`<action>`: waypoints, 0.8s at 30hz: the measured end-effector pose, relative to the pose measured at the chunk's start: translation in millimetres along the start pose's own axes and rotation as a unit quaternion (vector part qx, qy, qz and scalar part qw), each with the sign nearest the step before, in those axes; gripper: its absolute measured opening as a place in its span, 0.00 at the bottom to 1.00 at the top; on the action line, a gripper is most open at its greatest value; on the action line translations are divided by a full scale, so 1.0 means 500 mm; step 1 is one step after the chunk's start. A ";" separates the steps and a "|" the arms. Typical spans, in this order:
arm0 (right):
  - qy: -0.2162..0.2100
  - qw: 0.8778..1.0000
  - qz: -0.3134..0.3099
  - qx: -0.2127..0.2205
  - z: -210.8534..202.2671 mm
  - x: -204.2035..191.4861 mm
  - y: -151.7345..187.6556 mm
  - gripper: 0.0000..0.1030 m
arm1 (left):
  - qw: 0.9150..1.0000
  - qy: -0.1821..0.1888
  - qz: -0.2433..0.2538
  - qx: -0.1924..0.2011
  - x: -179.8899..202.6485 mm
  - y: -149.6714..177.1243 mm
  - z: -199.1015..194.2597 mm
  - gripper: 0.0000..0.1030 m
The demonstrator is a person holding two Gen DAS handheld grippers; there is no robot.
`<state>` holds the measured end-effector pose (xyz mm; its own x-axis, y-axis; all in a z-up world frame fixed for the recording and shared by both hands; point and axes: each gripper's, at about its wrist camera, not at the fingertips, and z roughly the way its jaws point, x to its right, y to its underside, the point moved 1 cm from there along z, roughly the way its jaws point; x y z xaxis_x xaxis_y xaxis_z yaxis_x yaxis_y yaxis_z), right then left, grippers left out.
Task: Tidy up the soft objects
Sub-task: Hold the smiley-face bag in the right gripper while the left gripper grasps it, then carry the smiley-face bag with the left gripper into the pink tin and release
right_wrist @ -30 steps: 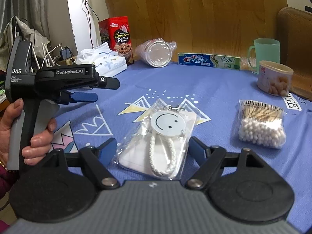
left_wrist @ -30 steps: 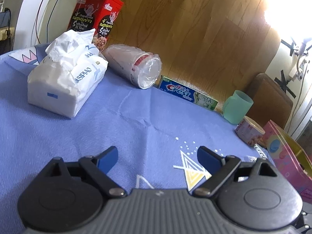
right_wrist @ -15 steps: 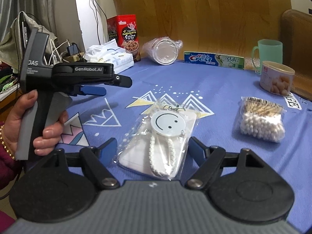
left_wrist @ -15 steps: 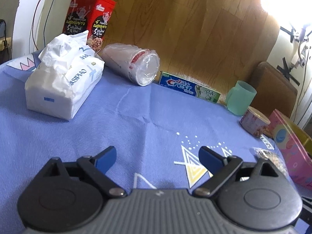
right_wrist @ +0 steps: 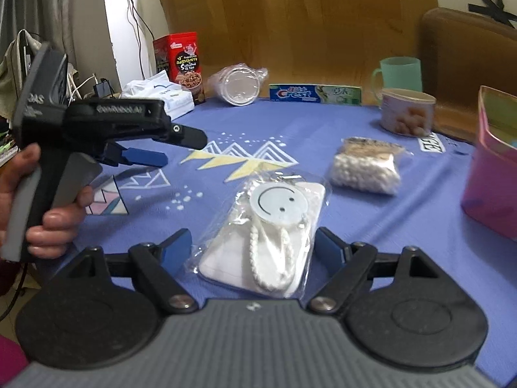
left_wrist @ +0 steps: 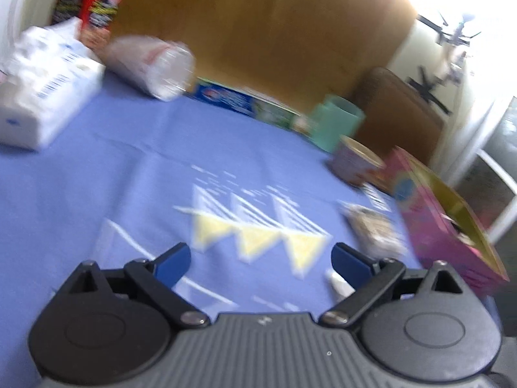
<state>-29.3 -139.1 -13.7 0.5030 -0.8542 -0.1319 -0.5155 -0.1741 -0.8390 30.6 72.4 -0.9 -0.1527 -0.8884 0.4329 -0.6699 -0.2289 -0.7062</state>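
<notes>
Blue patterned tablecloth (right_wrist: 371, 226), wood panel behind. Right gripper (right_wrist: 252, 247) jaws opening, astride a clear-bagged white pouch with smiley tag (right_wrist: 268, 239), pads not pressing it; cotton-ball bag (right_wrist: 365, 168) farther right, pink box (right_wrist: 491, 174) at right edge. Left gripper (left_wrist: 260, 260) jaws opening, spread wide over bare cloth, nothing between.

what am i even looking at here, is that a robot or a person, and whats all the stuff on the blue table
It is a person, not a robot. Each hand holds a trigger tool with two blue-tipped tongs and a camera looking along them.

One picture is from the left tongs: blurred, nothing between them, jaws opening.

The other is from the right tongs, also opening, with a clear bag holding a white smiley-face pouch lying between them, not squeezed. You also see the person's left hand gripping the other tool.

On the blue cloth: a bag of cotton swabs, toothpaste box, green mug, tissue pack and pink box.
</notes>
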 end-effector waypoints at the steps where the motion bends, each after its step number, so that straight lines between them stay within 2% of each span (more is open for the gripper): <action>1: 0.001 1.000 -0.003 0.001 -0.004 0.000 0.004 0.83 | 1.000 0.016 -0.002 -0.010 0.011 0.002 0.000 0.94; 4: 0.001 1.000 -0.006 0.005 -0.008 -0.001 0.009 0.83 | 0.998 0.050 0.005 -0.040 0.049 0.012 0.008 0.93; 9: -0.001 1.000 -0.006 0.011 -0.008 0.004 0.012 0.83 | 0.994 0.075 0.016 -0.075 0.098 0.039 0.024 0.93; 12: -0.002 1.000 -0.007 0.013 -0.015 0.007 0.017 0.82 | 0.993 0.079 0.020 -0.091 0.118 0.047 0.036 0.89; 14: -0.003 1.000 -0.007 0.014 -0.018 0.007 0.020 0.83 | 0.992 0.078 0.029 -0.095 0.133 0.052 0.038 0.82; 15: -0.003 1.000 -0.009 0.014 -0.019 0.007 0.021 0.81 | 0.991 0.084 0.031 -0.100 0.140 0.055 0.041 0.75; 19: 0.002 1.000 -0.012 0.025 -0.025 0.006 0.027 0.74 | 0.993 0.065 0.051 -0.089 0.166 0.058 0.042 0.74; 22: 0.010 0.999 0.003 0.048 -0.039 0.017 0.021 0.73 | 0.992 0.091 0.043 -0.080 0.181 0.033 0.036 0.73; 24: 0.023 0.996 0.005 0.081 -0.062 0.025 0.009 0.69 | 0.990 0.111 0.054 -0.069 0.209 0.010 0.034 0.71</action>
<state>-46.7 -165.5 -2.8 0.4639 -0.8779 -0.1185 -0.3988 -0.0876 -0.9128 23.9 -28.3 31.2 -0.3740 -0.7923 0.4821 -0.7321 -0.0669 -0.6779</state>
